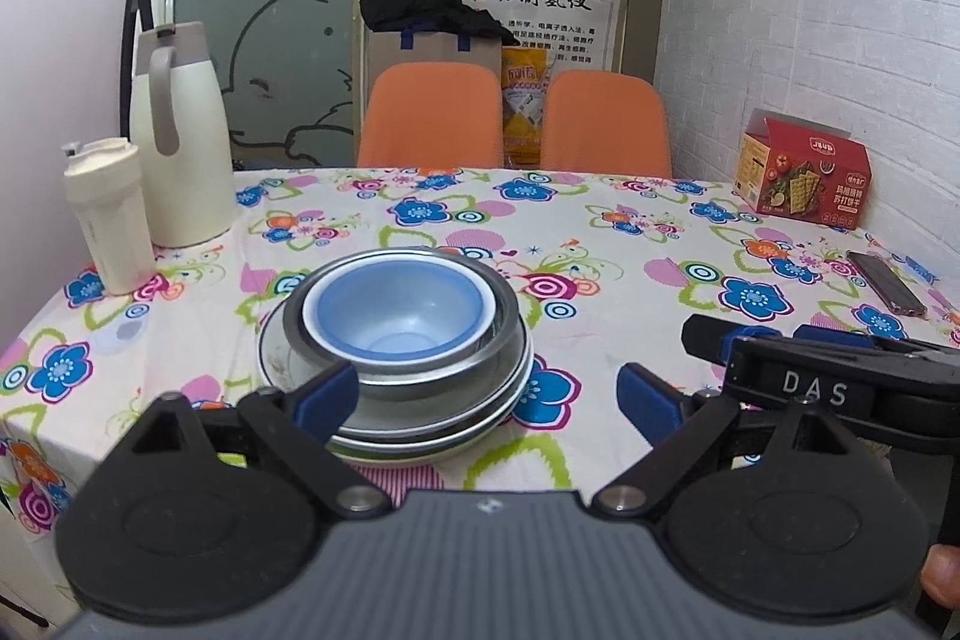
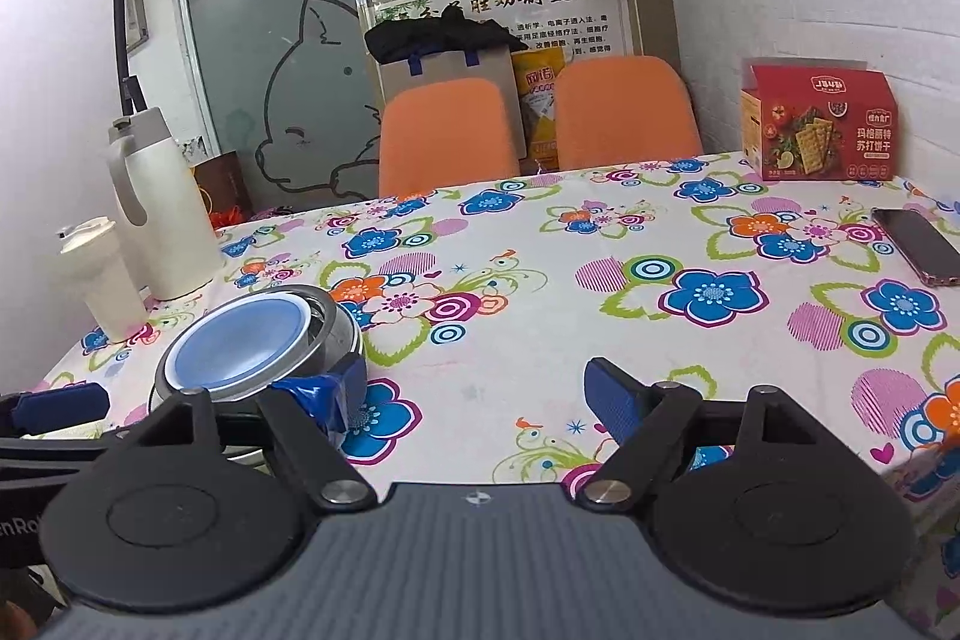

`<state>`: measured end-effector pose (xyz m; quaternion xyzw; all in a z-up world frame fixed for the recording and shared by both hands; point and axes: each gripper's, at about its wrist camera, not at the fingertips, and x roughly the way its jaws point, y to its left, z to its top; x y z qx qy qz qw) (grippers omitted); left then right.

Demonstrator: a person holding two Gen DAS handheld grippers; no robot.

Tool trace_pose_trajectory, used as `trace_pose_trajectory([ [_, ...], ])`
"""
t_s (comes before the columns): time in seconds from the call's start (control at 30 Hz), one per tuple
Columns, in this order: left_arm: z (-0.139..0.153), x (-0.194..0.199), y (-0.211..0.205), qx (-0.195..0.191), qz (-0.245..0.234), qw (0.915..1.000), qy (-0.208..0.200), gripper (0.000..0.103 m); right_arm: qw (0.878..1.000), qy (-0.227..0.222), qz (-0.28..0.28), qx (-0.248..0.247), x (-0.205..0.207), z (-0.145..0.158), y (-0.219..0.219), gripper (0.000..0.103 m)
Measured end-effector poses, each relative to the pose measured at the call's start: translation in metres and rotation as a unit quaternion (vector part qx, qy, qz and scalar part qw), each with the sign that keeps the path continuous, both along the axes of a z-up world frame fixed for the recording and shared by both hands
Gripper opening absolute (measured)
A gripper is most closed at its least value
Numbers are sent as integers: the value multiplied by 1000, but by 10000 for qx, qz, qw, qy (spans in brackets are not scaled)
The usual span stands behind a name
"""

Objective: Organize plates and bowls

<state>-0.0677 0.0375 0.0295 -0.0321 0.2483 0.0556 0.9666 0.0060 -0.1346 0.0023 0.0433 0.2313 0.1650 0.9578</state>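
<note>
A blue bowl (image 1: 401, 311) sits nested in a steel bowl (image 1: 441, 370), which rests on stacked plates (image 1: 444, 430) on the flowered tablecloth. My left gripper (image 1: 483, 397) is open just in front of the stack, its left fingertip beside the plates' near edge, nothing between the fingers. In the right wrist view the same blue bowl (image 2: 246, 343) in the steel bowl (image 2: 336, 322) lies at the left. My right gripper (image 2: 477, 394) is open over bare cloth to the right of the stack, and it also shows in the left wrist view as the black right gripper body (image 1: 828, 382).
A white thermos jug (image 1: 177, 142) and a white bottle (image 1: 108, 214) stand at the table's far left. A red cracker box (image 1: 804, 172) sits far right by the brick wall, and a phone (image 1: 888, 283) lies near the right edge. Two orange chairs (image 1: 432, 115) stand behind the table.
</note>
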Motion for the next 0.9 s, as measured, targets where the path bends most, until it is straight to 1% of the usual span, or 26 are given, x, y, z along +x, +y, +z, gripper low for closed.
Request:
trace_pose_trajectory([
  [0.27,0,-1,5,-43,84,10000,11,93,9999,-39,54,-88,-5,0,4,67],
  [0.43,2,-4,7,-38,137,9999,-48,93,9999,-9,128,-62,-5,0,6,67],
  [0.9,1,-4,13,-126,228,9997,-9,93,9998,-21,181,-96,-7,0,11,67],
])
